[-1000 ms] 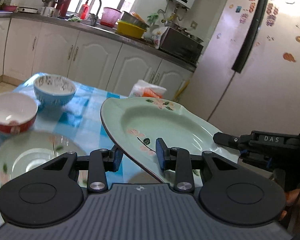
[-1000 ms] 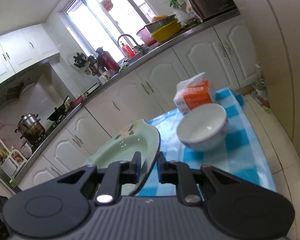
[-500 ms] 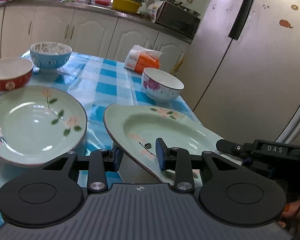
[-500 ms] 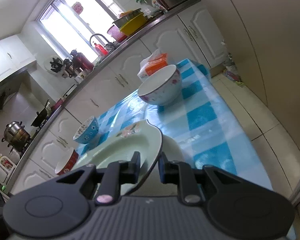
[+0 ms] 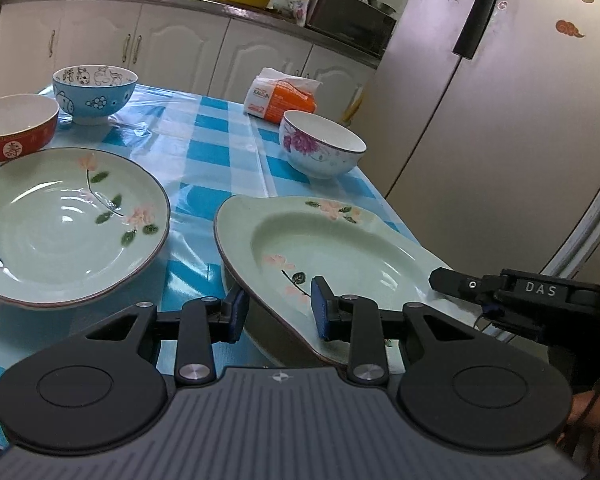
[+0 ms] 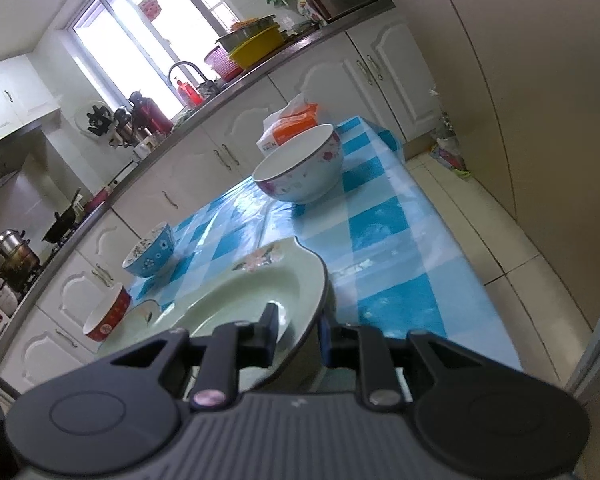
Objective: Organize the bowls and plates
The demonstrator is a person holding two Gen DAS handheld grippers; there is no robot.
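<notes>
Two claws, left claw [image 5: 278, 314] and right claw [image 6: 298, 334], grip one green plate [image 5: 332, 240] above the blue-checked tablecloth [image 5: 220, 136] in a kitchen.

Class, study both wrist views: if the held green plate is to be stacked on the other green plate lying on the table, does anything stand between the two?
Nothing visible does. Only bare checked tablecloth separates the held plate from the resting plate. The bowls sit farther back.
</notes>
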